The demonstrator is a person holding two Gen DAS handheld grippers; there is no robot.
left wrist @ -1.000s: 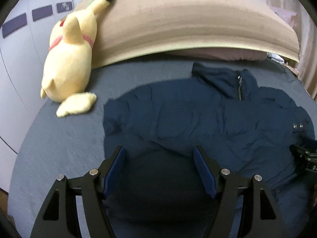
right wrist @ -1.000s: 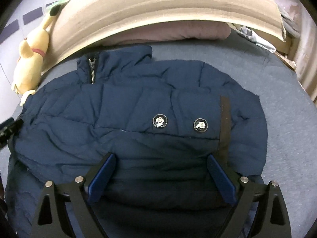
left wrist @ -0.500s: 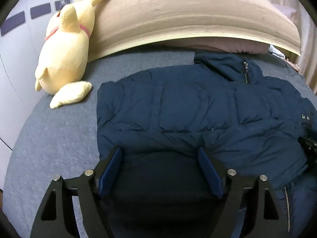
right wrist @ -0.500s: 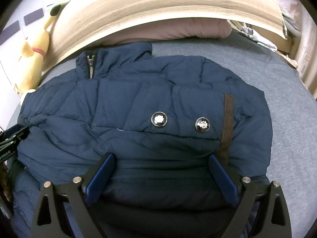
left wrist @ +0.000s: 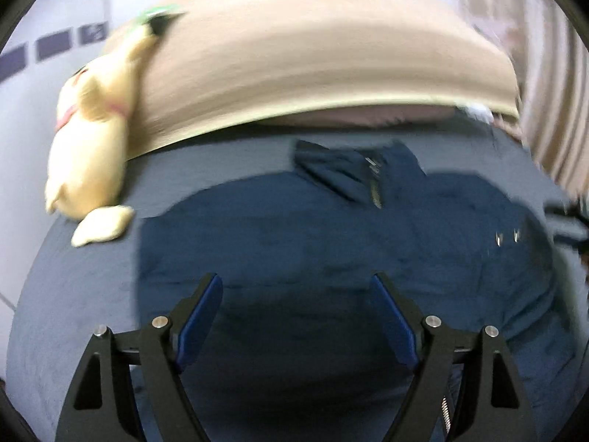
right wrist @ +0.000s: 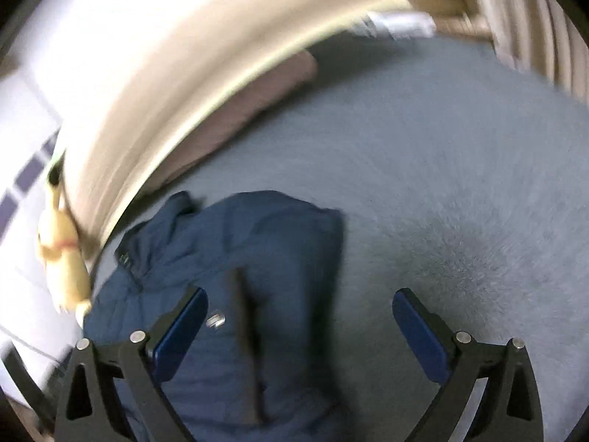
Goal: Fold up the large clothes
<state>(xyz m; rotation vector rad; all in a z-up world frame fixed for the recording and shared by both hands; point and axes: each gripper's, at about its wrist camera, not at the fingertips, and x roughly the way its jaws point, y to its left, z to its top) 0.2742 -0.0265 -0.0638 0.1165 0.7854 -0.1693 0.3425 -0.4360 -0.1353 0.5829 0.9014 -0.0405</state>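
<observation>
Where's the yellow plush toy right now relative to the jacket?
In the left wrist view the yellow plush toy sits at far left on the grey bed, leaning against the tan headboard, just off the navy jacket's left edge.

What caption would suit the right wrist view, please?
Open right claw above the navy jacket on the grey bed.

Right gripper (right wrist: 300,316) now swung off jacket (right wrist: 235,280) toward bare bed (right wrist: 423,184); right finger over bed cover, left finger over jacket edge. Left gripper (left wrist: 296,302) pulled back from jacket (left wrist: 331,243); collar farther off. Both views now motion-blurred.
</observation>
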